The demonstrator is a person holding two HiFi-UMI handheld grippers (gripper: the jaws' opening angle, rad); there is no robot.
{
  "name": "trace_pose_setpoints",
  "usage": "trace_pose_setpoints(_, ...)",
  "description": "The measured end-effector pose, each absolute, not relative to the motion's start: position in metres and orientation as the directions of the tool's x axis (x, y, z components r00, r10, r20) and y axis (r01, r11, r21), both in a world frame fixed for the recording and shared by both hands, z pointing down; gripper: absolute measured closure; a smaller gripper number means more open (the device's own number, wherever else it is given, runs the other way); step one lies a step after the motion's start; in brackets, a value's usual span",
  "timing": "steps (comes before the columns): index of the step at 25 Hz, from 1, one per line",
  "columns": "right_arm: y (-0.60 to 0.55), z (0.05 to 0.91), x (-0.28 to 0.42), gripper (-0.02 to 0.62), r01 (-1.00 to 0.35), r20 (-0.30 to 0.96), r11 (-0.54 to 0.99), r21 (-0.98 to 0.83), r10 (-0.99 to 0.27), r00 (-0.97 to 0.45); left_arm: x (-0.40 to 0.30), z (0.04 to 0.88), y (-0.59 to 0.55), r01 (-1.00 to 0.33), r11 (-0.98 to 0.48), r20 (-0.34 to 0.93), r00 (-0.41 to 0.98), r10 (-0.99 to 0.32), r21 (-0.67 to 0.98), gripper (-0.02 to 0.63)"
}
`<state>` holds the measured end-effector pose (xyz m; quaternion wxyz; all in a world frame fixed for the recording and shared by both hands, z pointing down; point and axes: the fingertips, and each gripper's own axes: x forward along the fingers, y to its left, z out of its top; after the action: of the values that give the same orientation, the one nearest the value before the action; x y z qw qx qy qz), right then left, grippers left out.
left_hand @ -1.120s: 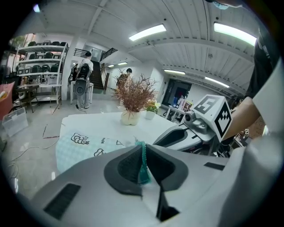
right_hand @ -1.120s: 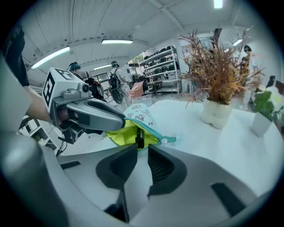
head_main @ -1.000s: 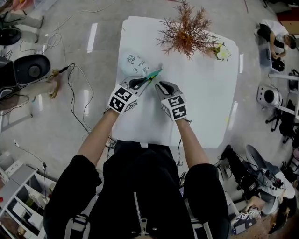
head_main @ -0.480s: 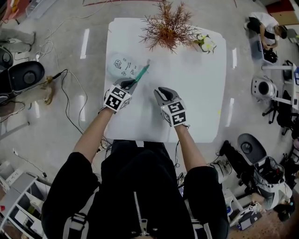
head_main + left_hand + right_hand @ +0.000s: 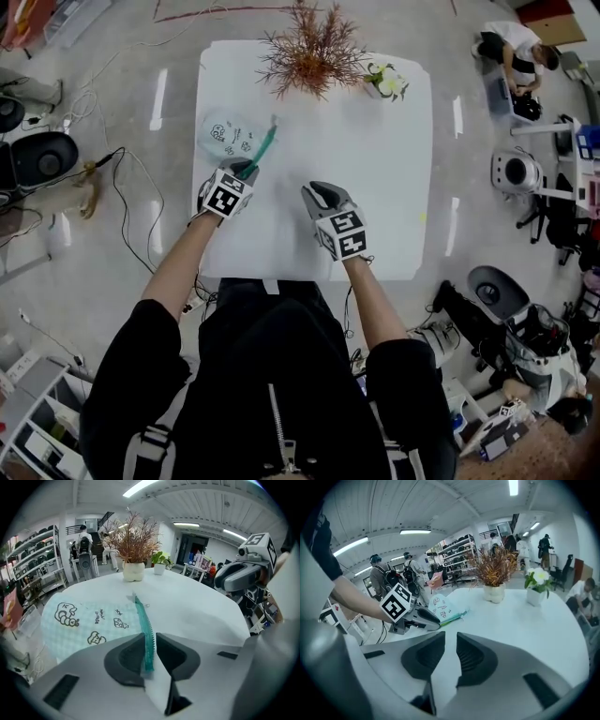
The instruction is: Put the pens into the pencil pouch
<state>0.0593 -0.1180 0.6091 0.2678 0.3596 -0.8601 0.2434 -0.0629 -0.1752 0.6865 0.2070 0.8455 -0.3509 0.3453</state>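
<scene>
A pale green checked pencil pouch point(image 5: 225, 136) with cartoon prints lies on the white table point(image 5: 375, 187) at its left side. Its teal zipper edge point(image 5: 144, 618) runs upright into my left gripper point(image 5: 149, 641). That gripper's jaws have just been opening a little, and the zipper is still between the pads, filling the narrow gap. In the head view my left gripper point(image 5: 246, 169) sits at the pouch's near right end. My right gripper point(image 5: 319, 192) hovers apart to the right, slightly open, nothing between its jaws point(image 5: 450, 644). No loose pens show.
A dried reddish plant point(image 5: 309, 56) in a white pot and a small flower pot point(image 5: 386, 82) stand at the table's far edge. Cables and equipment lie on the floor to the left point(image 5: 103, 178). People and shelves are in the background.
The two grippers were close together at the zipper; now they are apart. My left gripper has sunk with the pouch toward the table's left, and my right one has drawn away to the right.
</scene>
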Motion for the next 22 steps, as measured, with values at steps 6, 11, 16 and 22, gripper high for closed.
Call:
trace_pose_setpoints(6, -0.120, 0.593, 0.067, 0.508, -0.747, 0.609, 0.628, -0.220, -0.510, -0.608, -0.064, 0.650, -0.170, -0.764, -0.639, 0.660, 0.527, -0.536, 0.091, 0.517)
trace_pose_setpoints(11, -0.133, 0.569, 0.074, 0.516, -0.762, 0.557, 0.607, -0.224, -0.562, -0.612, -0.074, 0.611, -0.166, -0.803, -0.589, 0.593, 0.517, -0.617, 0.088, 0.517)
trace_pose_setpoints(16, -0.141, 0.537, 0.081, 0.557, -0.779, 0.503, 0.603, -0.174, -0.625, -0.596, -0.086, 0.565, -0.161, -0.844, -0.531, 0.522, 0.486, -0.702, 0.071, 0.531)
trace_pose_setpoints(22, -0.153, 0.509, 0.077, 0.586, -0.776, 0.447, 0.611, -0.156, -0.657, -0.607, -0.099, 0.517, -0.152, -0.868, -0.491, 0.431, 0.470, -0.770, 0.070, 0.561)
